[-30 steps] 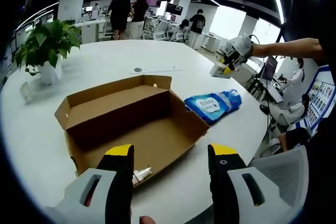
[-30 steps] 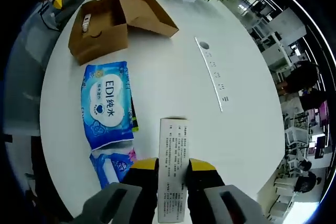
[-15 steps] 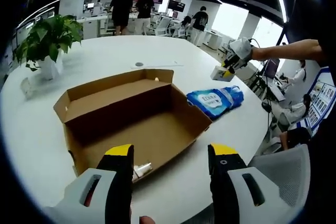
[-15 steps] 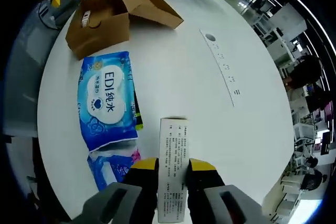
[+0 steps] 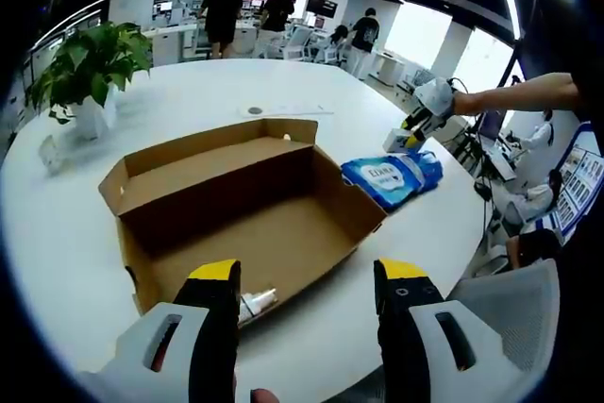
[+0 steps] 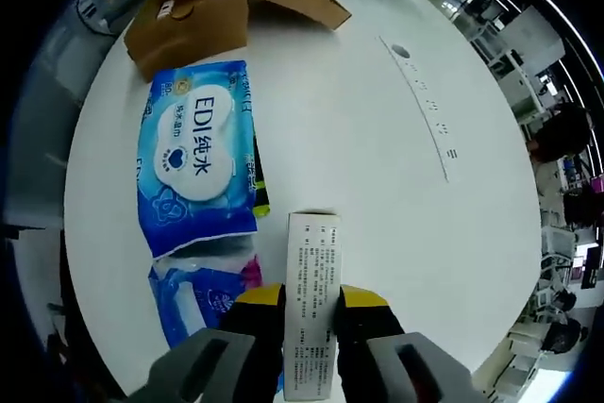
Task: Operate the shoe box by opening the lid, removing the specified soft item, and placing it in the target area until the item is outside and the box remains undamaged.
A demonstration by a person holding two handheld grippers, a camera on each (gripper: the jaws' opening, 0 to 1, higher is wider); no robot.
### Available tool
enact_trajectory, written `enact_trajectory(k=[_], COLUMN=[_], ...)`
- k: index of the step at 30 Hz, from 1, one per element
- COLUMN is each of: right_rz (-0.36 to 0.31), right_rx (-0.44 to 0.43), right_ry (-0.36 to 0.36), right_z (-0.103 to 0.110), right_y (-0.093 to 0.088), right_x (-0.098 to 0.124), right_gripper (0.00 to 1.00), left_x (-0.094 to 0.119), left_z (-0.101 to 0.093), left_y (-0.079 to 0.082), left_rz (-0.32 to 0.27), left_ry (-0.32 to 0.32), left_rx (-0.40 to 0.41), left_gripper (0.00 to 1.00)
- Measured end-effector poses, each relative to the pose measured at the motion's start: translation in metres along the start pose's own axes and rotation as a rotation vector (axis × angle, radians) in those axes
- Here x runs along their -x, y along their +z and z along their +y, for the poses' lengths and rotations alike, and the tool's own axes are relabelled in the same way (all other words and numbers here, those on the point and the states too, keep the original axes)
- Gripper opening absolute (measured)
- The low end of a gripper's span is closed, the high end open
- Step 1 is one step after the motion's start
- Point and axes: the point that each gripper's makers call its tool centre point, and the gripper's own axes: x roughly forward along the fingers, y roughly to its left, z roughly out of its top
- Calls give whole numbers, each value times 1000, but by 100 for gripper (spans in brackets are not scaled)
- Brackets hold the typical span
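Observation:
The open brown shoe box (image 5: pixel 236 205) lies on the white round table (image 5: pixel 189 101), its lid folded back; a small white tube (image 5: pixel 257 304) rests in its near corner. My left gripper (image 5: pixel 307 313) hovers open just in front of the box. To the box's right lie blue wipe packs (image 5: pixel 392 176). My right gripper (image 6: pixel 310 313) is shut on a small white printed carton (image 6: pixel 312 280), held above the table beside the blue wipe packs (image 6: pixel 196 158). That gripper (image 5: pixel 420 110) is also seen at the far right of the left gripper view. The shoe box (image 6: pixel 203 11) lies beyond the packs.
A potted plant (image 5: pixel 85 73) stands at the table's far left. A white power strip (image 5: pixel 278 112) lies behind the box, and appears again as a long strip (image 6: pixel 420 106). A grey chair (image 5: pixel 510 299) stands at the table's right edge. People stand in the office behind.
My right gripper with the carton has moved down and closer to the wipe packs. The left gripper and the box have barely shifted.

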Motion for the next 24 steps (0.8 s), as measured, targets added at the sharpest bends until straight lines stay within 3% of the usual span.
enact_trajectory(k=[24], right_rz=[73], right_rx=[139], right_ry=[49], right_z=[18], right_y=[-15], right_x=[-9], right_gripper=[17], left_x=[-1], left_z=[-3], left_y=[4], left_rz=[4], left_ry=[12], left_rx=[-12], left_gripper=[59])
